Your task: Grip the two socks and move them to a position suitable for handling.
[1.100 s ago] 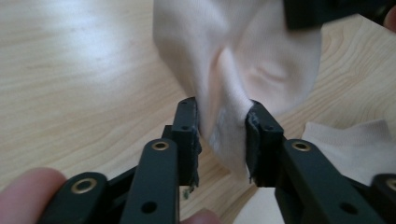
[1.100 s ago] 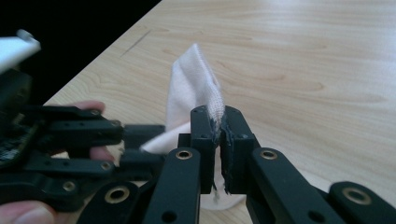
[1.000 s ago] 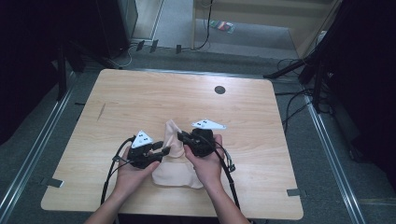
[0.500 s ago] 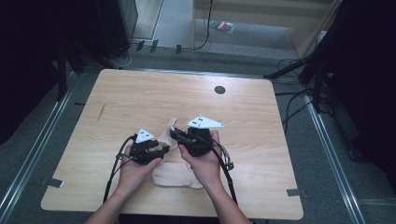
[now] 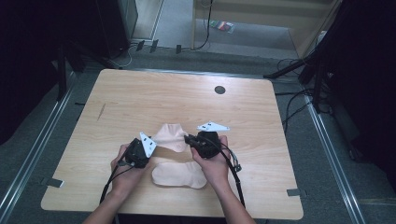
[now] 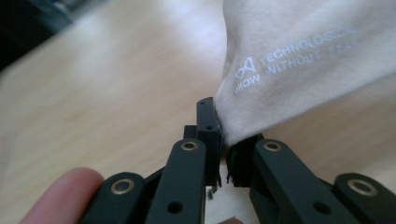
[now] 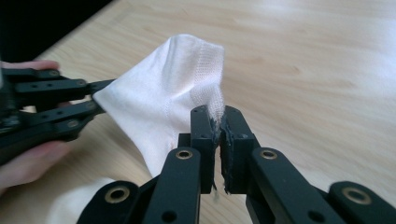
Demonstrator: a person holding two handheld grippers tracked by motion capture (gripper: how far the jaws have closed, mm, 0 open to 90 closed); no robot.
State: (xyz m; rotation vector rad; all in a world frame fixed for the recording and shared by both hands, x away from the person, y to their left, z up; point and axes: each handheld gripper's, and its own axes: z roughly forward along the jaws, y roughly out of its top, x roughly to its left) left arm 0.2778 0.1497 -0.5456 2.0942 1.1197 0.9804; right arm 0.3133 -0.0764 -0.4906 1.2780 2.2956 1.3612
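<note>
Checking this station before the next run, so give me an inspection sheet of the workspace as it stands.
Surface: wooden table, dark round grommet near the far edge.
Job's things: upper sock stretched between both grippers; lower sock flat near the front edge.
Clutter: nothing seen.
Grippers: left gripper has just been closing and pinches one edge of the upper sock; right gripper shut on its ribbed cuff.
Cables: black leads trail toward the person.
Surroundings: grey floor, floor cables, metal rails.

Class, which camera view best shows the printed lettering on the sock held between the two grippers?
The left gripper view: the pale lettering on the held sock is close and partly readable. The right gripper view shows that sock from its plain side; the high view shows it too small for print.
</note>
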